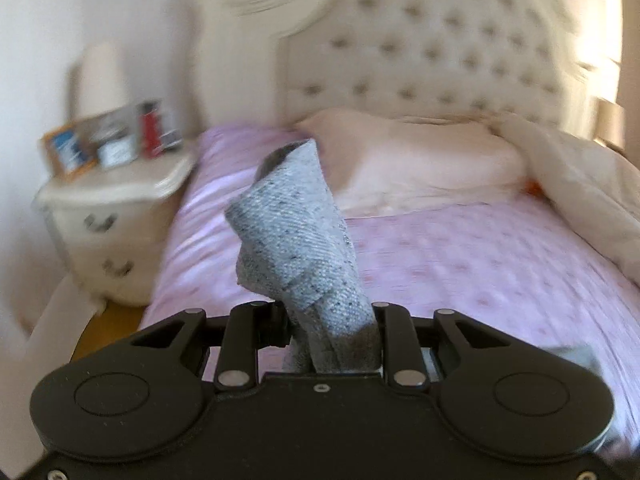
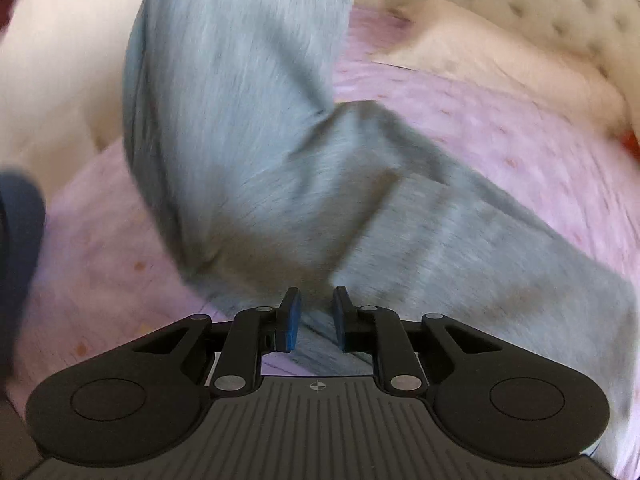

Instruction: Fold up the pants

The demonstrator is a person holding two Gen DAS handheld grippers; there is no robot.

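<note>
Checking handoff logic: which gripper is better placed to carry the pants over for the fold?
Left. The left gripper is shut on a bunch of the grey pants, lifted above the bed. The right gripper is open, holding nothing.

A pink sheet covers the bed, with a pale pillow lying against the tufted headboard and a cream duvet bunched at the right. Beside the bed, a white nightstand carries a lamp and blurred boxes.
</note>
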